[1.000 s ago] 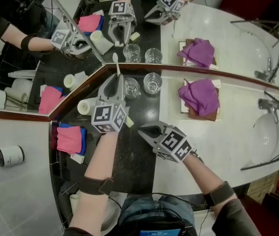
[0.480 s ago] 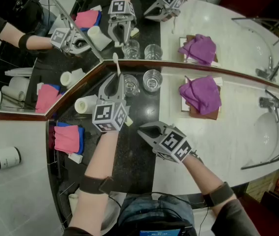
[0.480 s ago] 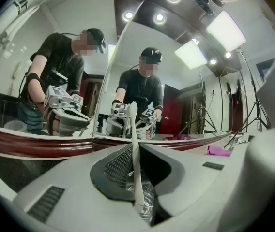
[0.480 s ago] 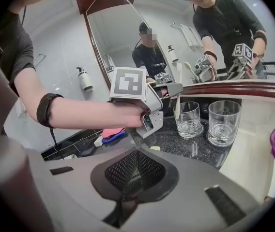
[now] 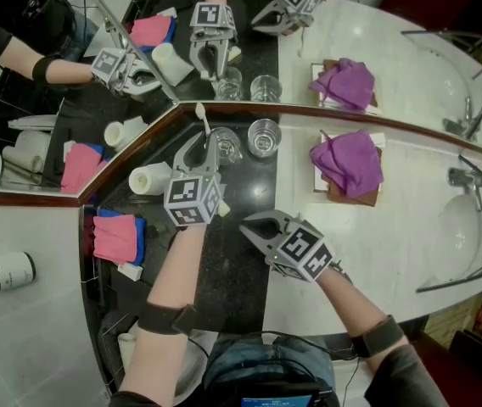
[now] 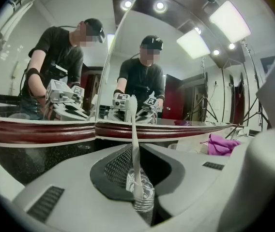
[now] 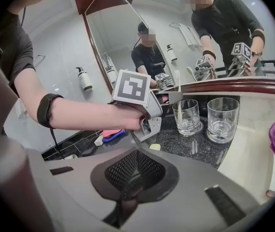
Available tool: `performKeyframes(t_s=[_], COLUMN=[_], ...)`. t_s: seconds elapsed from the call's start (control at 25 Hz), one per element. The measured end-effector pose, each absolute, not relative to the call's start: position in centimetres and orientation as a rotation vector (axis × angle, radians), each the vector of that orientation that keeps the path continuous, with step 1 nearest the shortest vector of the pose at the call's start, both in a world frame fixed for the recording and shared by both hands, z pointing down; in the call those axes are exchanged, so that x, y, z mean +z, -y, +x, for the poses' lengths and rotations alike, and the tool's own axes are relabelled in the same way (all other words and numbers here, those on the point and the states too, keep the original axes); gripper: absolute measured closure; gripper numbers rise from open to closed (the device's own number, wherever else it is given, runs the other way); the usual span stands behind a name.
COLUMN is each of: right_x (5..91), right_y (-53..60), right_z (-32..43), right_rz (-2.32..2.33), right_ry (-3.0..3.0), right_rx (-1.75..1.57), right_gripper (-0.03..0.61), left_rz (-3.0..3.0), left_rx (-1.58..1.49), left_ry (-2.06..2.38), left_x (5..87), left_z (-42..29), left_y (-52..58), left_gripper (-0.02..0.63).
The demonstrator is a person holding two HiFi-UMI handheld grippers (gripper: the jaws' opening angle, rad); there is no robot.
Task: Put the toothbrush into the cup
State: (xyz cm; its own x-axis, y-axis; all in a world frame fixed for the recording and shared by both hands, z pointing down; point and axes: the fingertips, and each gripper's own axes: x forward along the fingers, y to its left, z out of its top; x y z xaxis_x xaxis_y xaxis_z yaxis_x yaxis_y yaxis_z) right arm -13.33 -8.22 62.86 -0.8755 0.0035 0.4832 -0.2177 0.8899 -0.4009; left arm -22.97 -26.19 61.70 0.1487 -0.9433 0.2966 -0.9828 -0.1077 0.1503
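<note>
Gripping the toothbrush (image 6: 134, 144) low on its thin white handle, the left gripper (image 5: 210, 142) is keeping its jaws almost together on the shaft. The brush is standing upright, with its bristle head rising above the jaw tips toward the mirror (image 5: 224, 24). Just below and ahead of those tips, a clear glass cup (image 5: 226, 147) is sitting on the black counter (image 5: 241, 270). In the left gripper view the handle's bottom end is overlapping the cup's mouth, but whether it is already inside the rim cannot be told. A second glass (image 5: 264, 139) is standing just to the right of the cup, and a purple cloth (image 5: 347, 164) is lying farther off on that same side. The right gripper (image 5: 245, 225) is hovering behind and to the right of the left one. Its jaws are closed completely with nothing between them, and they are pointing across the dark counter toward the left gripper's body.
</note>
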Motion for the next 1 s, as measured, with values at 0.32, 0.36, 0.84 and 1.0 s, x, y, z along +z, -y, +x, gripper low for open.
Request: performKeyframes(t_s=[0.32,0.36,0.84,1.0], right_x=[62.9,63.0,61.4,59.4], right_y=[7.8,7.8,7.5,7.2], right_z=[-13.1,-13.1,-12.5,-11.7], right_rz=[0.154,0.155,0.176,0.207], right_ry=[2.57,2.57,2.58,2.588], right_rx=[0.624,0.625,0.612,0.596], right_gripper=[0.559,0.56,0.56,0.558], left_rz=[2.099,2.099,2.108,2.085], left_rx=[0.238,0.241,0.265,0.294], left_ry=[1.839,1.839,1.879,1.896], left_x=[62.6,62.6,59.8,57.4], left_z=[-22.6,-22.5,-22.7,-22.6], left_y=[26.0,26.0,24.5,22.0], left_gripper=[0.48,0.479,0.506,0.606])
